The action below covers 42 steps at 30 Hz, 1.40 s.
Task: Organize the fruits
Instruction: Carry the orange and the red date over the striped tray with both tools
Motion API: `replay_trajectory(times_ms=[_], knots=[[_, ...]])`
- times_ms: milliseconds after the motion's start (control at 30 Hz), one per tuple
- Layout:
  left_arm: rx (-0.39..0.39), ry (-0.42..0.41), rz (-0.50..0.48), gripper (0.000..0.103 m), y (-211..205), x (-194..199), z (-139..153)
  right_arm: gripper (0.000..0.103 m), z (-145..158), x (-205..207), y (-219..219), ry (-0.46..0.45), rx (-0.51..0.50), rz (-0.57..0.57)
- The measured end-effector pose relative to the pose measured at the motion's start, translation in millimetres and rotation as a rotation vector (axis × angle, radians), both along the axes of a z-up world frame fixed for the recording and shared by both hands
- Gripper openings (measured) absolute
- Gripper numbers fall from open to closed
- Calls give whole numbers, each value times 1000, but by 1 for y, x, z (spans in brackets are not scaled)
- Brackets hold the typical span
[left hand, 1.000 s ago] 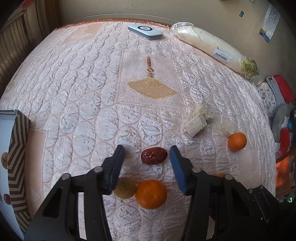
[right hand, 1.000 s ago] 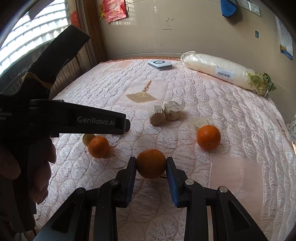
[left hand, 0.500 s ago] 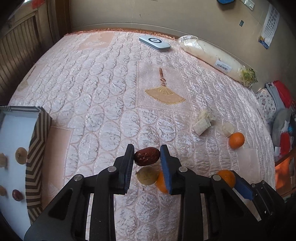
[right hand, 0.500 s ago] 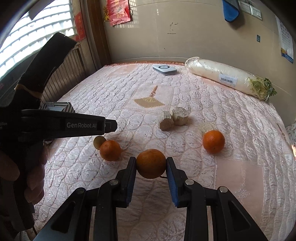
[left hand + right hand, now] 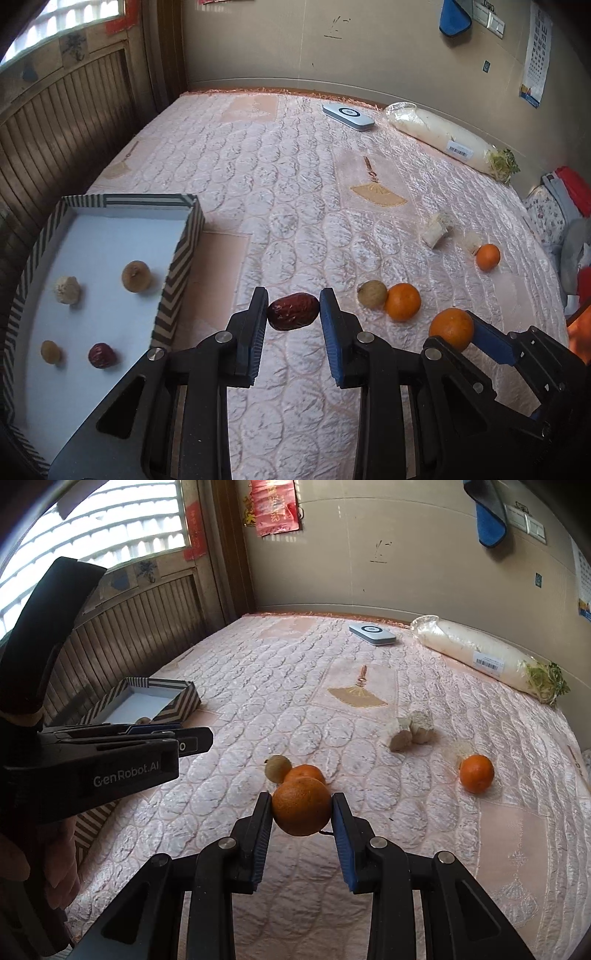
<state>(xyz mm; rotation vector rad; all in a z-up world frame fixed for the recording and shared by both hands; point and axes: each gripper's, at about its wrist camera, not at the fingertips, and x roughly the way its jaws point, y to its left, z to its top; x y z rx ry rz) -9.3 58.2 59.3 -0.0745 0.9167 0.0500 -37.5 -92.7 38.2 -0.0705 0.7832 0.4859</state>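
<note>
Left wrist view shows my left claw (image 5: 293, 314) clamped on a red date (image 5: 293, 311) beside the striped box (image 5: 177, 266), its contents visible only here; right claw (image 5: 302, 806) grips an orange (image 5: 301, 805) above the bed (image 5: 443, 830).

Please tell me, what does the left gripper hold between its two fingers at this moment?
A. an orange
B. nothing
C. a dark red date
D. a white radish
C: in the left wrist view the left gripper is closed on a dark red date, wrinkled and oval, while the orange is in the right gripper.
</note>
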Motion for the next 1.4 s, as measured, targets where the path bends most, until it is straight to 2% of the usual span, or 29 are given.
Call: replay_trajectory(times_ms=[500,967,1400], knots=[[76,-71,125,28,75,-60,6,31,10,-31,71,-29,-14,124],[75,-64,233,28,138,-95,-2,31,15,-49,140,-42,-35,252],[59,-39,297,28,174,-118,-13,31,9,-59,188,-35,-57,347]])
